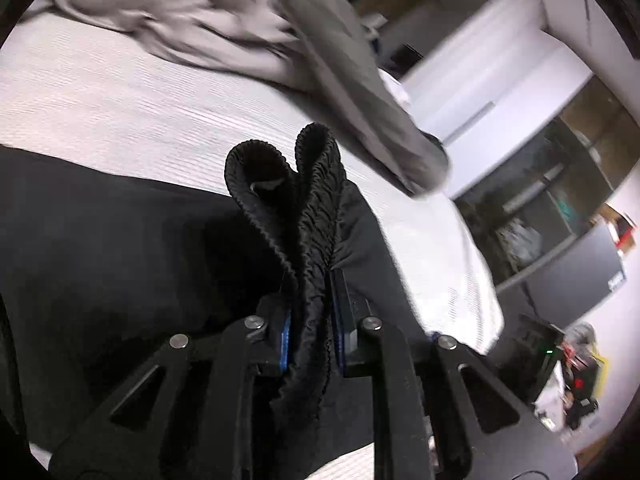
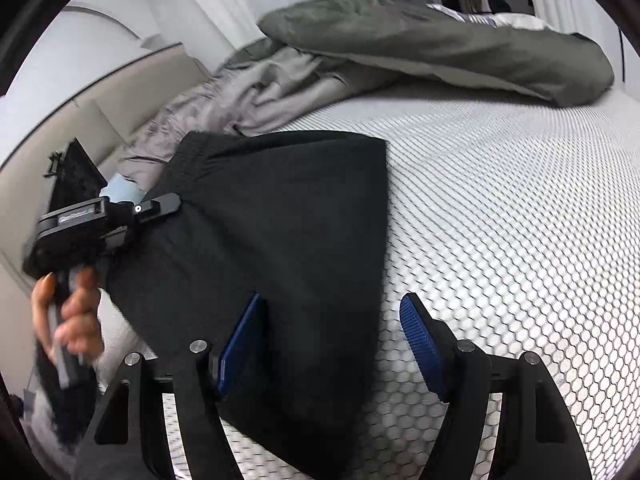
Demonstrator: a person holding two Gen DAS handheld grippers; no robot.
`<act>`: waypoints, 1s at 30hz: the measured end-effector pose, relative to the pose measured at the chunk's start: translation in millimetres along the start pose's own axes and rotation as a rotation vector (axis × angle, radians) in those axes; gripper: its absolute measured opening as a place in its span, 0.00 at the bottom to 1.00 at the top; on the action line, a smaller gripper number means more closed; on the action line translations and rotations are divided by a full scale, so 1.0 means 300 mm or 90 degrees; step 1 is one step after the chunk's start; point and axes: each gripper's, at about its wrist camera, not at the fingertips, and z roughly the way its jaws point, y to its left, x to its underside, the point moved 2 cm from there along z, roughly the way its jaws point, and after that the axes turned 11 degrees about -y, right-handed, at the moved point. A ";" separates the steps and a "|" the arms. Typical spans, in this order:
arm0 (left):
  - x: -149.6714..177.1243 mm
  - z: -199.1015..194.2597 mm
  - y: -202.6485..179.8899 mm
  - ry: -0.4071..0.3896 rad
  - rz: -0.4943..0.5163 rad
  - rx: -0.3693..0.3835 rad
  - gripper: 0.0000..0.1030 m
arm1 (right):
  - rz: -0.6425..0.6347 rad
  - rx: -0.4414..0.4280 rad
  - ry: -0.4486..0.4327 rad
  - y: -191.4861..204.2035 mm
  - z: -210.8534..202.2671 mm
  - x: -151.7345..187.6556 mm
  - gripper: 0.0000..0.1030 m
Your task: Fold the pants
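The black pants (image 2: 280, 232) lie folded on the white honeycomb mattress (image 2: 500, 200). My left gripper (image 1: 310, 320) is shut on the bunched elastic waistband (image 1: 304, 184) of the pants. It also shows in the right wrist view (image 2: 160, 204) at the pants' left edge, held by a hand. My right gripper (image 2: 332, 344) is open. Its left blue pad (image 2: 240, 344) lies on the black fabric and its right pad (image 2: 420, 340) is over the bare mattress. The pants' near edge lies between its fingers.
A grey-green duvet (image 2: 440, 44) and crumpled grey sheet (image 2: 248, 92) lie bunched at the far side of the bed. A padded headboard (image 2: 60, 128) is at the left. Shelves and a dark monitor (image 1: 572, 276) stand beyond the bed's edge.
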 end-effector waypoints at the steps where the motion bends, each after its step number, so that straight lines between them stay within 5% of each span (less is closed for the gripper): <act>1: 0.002 -0.010 0.034 0.001 0.001 -0.026 0.13 | 0.000 -0.006 -0.002 0.007 -0.001 -0.003 0.71; 3: 0.026 -0.007 0.114 0.022 -0.006 -0.076 0.13 | 0.000 -0.012 0.006 0.018 0.013 -0.005 0.71; 6: 0.068 0.057 0.223 0.075 -0.021 -0.141 0.30 | -0.003 -0.001 0.028 0.023 0.050 0.000 0.71; 8: 0.066 0.054 0.243 0.077 -0.048 -0.127 0.35 | 0.000 0.007 0.050 0.020 0.076 0.007 0.71; 13: 0.024 -0.053 0.190 0.000 -0.008 -0.147 0.59 | 0.066 -0.051 0.098 0.010 0.104 0.034 0.71; 15: 0.011 -0.082 0.161 -0.022 0.005 -0.151 0.60 | 0.065 -0.069 0.111 0.021 0.113 0.053 0.71; 22: 0.063 -0.039 0.033 0.002 0.065 -0.124 0.61 | -0.169 0.013 0.178 0.131 0.119 0.124 0.67; 30: 0.319 0.140 -0.315 0.086 0.239 -0.019 0.65 | -0.007 -0.069 0.117 0.112 0.128 0.028 0.62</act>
